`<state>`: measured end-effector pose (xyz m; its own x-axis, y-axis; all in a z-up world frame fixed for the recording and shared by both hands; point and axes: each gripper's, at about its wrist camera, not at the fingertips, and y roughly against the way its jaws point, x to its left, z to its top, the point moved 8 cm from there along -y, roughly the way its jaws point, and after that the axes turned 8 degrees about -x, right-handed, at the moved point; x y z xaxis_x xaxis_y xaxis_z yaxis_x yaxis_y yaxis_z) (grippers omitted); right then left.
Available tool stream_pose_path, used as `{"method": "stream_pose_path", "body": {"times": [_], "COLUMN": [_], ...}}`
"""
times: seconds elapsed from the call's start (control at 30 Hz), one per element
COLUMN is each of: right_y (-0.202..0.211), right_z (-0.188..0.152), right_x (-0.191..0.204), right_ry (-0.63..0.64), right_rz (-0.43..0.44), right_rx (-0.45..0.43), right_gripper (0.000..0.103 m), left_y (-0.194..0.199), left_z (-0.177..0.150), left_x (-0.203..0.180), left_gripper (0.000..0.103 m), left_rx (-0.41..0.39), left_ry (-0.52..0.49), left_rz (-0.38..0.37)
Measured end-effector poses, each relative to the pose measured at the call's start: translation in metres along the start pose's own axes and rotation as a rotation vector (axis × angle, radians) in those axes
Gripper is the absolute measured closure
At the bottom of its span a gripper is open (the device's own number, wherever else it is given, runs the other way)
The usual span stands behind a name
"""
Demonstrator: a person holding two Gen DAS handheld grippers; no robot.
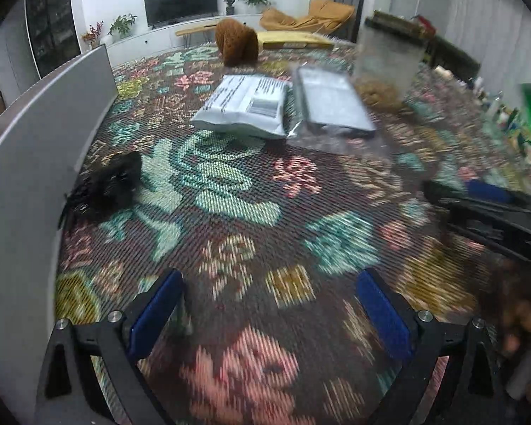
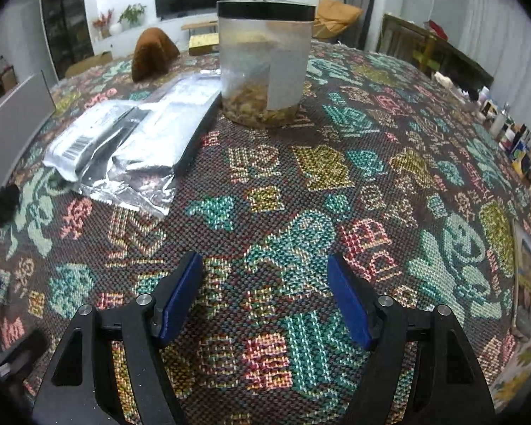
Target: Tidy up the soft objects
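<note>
On the woven, patterned tablecloth [image 2: 336, 184] lie four soft things: one white mailer pouch [image 1: 244, 104], one silvery foil bag [image 2: 148, 148] with a dark flat item inside, one brown knitted piece [image 1: 236, 44] and one black tangled bundle [image 1: 106, 186]. One clear canister with a black lid [image 2: 265, 60] stands among them, holding brownish contents at its bottom.

The left gripper [image 1: 270, 311] points down at bare cloth, its two blue-padded fingers [image 1: 155, 315] spread wide with nothing between them. From its view the black bundle lies to the upper left of the fingers, near a grey panel [image 1: 35, 148]; the mailer pouch and foil bag lie side by side, touching, well ahead; the knitted piece is farther still at the table's far edge.

The right gripper [image 2: 265, 301] also has its two blue pads parted over empty cloth, holding nothing. From its view the foil bag and pouch sit ahead and to the left, the canister straight ahead just beside the bag, and the black bundle at the far left edge. All soft things lie apart from both sets of fingers.
</note>
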<state>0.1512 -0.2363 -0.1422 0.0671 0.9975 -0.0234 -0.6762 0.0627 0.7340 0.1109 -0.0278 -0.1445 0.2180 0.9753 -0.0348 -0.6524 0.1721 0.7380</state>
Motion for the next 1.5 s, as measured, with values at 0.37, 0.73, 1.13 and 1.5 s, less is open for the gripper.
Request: {"method": "stream_pose_path", "body": {"times": [0.37,0.73,1.13,1.5], "right_y": [0.0014,0.0010,0.0009,0.0009], "right_z": [-0.0023,-0.0020,-0.0021,-0.0021], "right_x": [-0.0022,-0.0020,-0.0019,-0.0019], "right_ry": [-0.037,-0.038,-0.038,-0.038], "right_rz": [0.002,0.001,0.001,0.000], "right_rx": [-0.010,-0.011,-0.010,-0.010], "right_gripper": [0.015,0.014,0.013,0.013], "left_y": [-0.0095,-0.0095,-0.0096,-0.0097], "left_z": [0.0054,0.0058,0.0055,0.0054], "left_x": [0.0004,0.0008,0.0005,0.0005], "left_gripper": [0.000,0.000,0.000,0.000], "left_rx": [-0.033,-0.034,-0.034,-0.034], "left_ry": [0.001,0.002,0.002,0.003], "left_rz": [0.015,0.016,0.016,0.016]}}
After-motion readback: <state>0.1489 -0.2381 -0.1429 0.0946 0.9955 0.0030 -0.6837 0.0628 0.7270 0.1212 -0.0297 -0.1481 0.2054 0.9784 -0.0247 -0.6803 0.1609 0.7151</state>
